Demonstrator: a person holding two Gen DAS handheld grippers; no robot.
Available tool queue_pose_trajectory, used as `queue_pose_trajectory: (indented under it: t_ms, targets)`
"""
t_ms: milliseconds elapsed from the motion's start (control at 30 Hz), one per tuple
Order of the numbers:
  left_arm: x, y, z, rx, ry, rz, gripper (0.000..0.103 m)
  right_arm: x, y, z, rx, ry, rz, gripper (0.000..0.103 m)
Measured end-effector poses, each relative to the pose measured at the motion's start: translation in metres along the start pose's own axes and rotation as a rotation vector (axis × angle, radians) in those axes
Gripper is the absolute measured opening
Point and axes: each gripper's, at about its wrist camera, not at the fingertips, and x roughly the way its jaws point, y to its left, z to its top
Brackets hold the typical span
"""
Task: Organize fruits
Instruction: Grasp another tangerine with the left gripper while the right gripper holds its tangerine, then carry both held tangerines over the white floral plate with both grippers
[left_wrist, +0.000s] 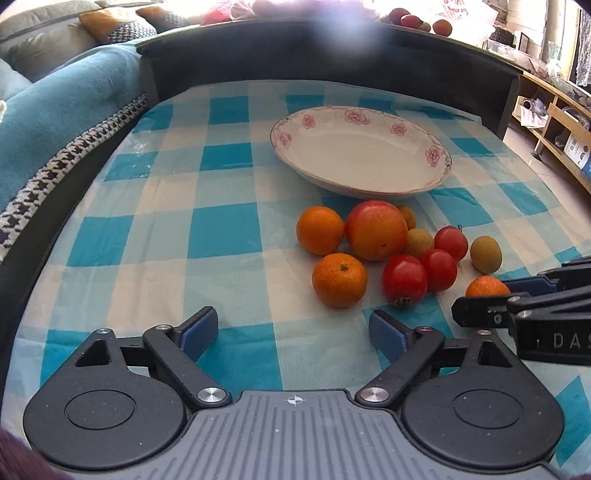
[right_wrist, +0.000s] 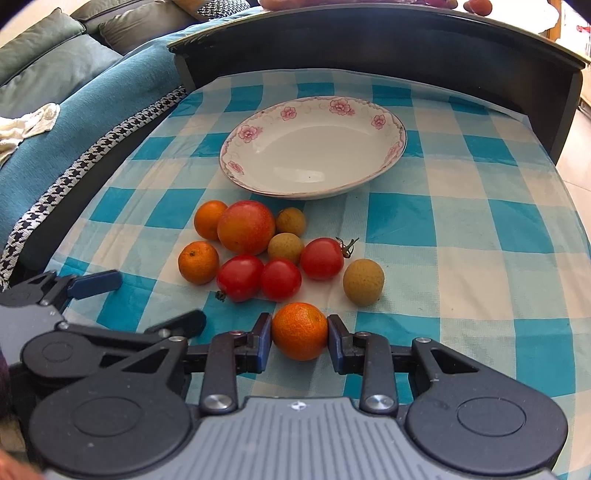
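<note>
A flowered white plate (left_wrist: 314, 122) (right_wrist: 288, 112) stands on the blue checked cloth. In front of it lies a cluster of fruit: a large red-orange fruit (right_wrist: 245, 227), two mandarins (right_wrist: 198, 262), three red tomatoes (right_wrist: 280, 278) and three small tan fruits (right_wrist: 364, 281). My right gripper (right_wrist: 300, 332) is shut on a third small mandarin (right_wrist: 300, 317) (left_wrist: 485, 286) that rests on the cloth nearest me. My left gripper (left_wrist: 293, 326) stands open over bare cloth, just short of the nearest mandarin (left_wrist: 339, 280), with nothing between its pads. It also shows in the right wrist view as the left gripper (right_wrist: 144, 301).
A dark raised board (left_wrist: 332, 51) closes the far side of the table, with more fruit (left_wrist: 417, 20) on the surface behind it. A sofa with a blue blanket (left_wrist: 62, 107) runs along the left edge. Wooden shelves (left_wrist: 554, 122) stand at the far right.
</note>
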Motion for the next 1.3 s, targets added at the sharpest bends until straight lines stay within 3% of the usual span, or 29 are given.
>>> queue_pose_trajectory:
  t_ms: [200,300,500,733,1300]
  targets:
    - [0.006,-0.011,0.012,0.109,-0.031,-0.015,0.087,0.001,0.0,0.0,0.002,0.006,0.009,0.034]
    - [0.015,-0.014,0.015,0.146,-0.01,-0.023,0.083,0.002,0.0,0.0,0.003,0.007,0.011,0.034]
    - [0.017,-0.007,0.016,0.104,-0.009,-0.07,0.077,0.002,-0.001,0.001,0.007,0.007,0.015,0.034]
    - [0.013,-0.012,0.018,0.114,-0.019,-0.11,0.054,0.001,-0.002,0.001,0.017,0.01,0.022,0.034]
    - [0.011,-0.018,0.017,0.146,-0.008,-0.127,0.042,0.001,-0.002,0.0,0.017,0.01,0.02,0.034]
